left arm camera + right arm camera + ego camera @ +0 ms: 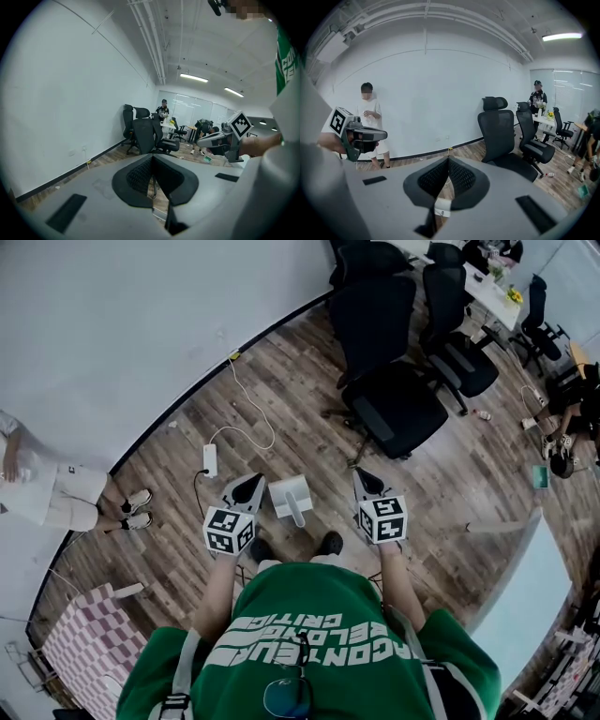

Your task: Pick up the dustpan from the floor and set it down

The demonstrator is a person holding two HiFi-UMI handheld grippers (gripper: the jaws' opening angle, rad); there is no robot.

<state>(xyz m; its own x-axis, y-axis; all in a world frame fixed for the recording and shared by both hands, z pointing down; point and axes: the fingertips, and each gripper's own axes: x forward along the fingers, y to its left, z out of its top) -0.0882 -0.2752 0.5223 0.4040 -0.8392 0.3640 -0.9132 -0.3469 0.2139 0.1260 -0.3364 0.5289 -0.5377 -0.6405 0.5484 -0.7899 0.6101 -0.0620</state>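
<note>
Your dustpan (290, 495), flat on the floor (281, 409)
You have a pale grey-white dustpan with a squarish pan and a short handle. It lies flat and free on the wooden boards, near you and about mid-scene. The pan is toward the far side and the handle points back at you.

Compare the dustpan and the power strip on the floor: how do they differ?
The dustpan is a broad scoop with a handle; the power strip is a narrow bar. A white cable runs from the power strip toward the wall; the dustpan has none. The dustpan lies just ahead of the green-shirted person's shoes; the power strip lies farther left, nearer the wall. Both are white and rest on the wooden floor.
</note>
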